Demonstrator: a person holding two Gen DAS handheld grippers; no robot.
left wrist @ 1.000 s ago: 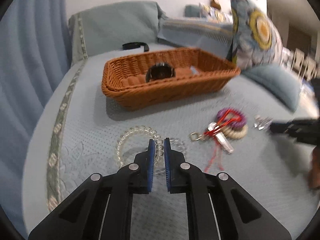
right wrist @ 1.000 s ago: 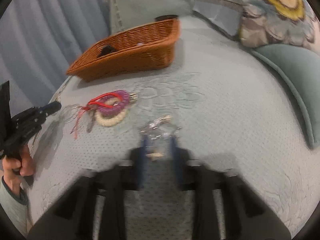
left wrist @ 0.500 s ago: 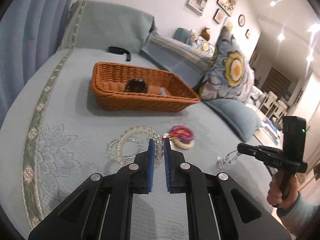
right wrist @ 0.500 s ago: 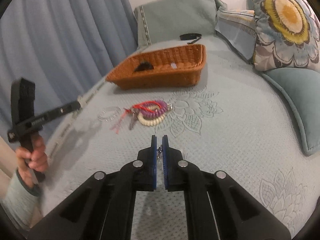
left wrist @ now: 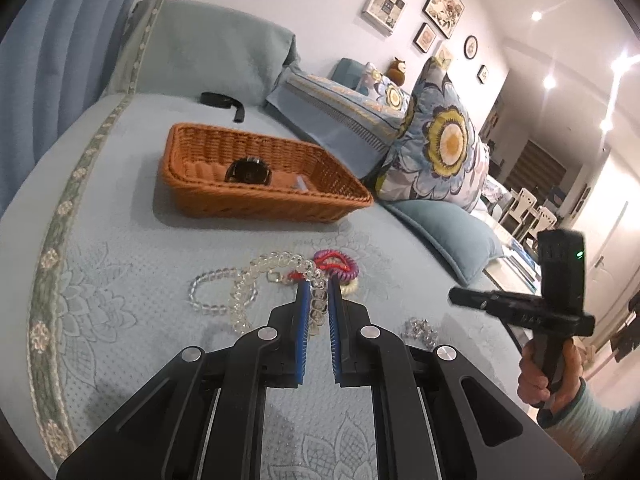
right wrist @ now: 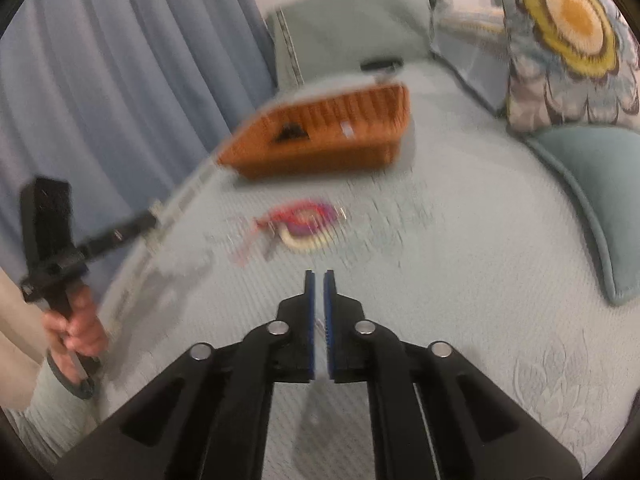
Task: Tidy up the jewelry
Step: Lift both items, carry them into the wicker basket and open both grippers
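Note:
My left gripper is shut on a clear bead bracelet and holds it above the bed. A purple and cream coil hair tie bundle with red cord lies just beyond it. A small silver crystal piece lies on the bed below my right gripper, seen from the left wrist view. In the right wrist view my right gripper is nearly closed, with a thin glint between the jaws. The wicker basket holds a black watch.
A floral cushion and a teal pillow lie right of the basket. A black strap lies behind the basket. Blue curtains hang on the left. The right wrist view is motion-blurred.
My left gripper has lifted and pulled back with the bead bracelet. My right gripper closed at the silver piece, then rose and pulled back; the piece now lies on the bed.

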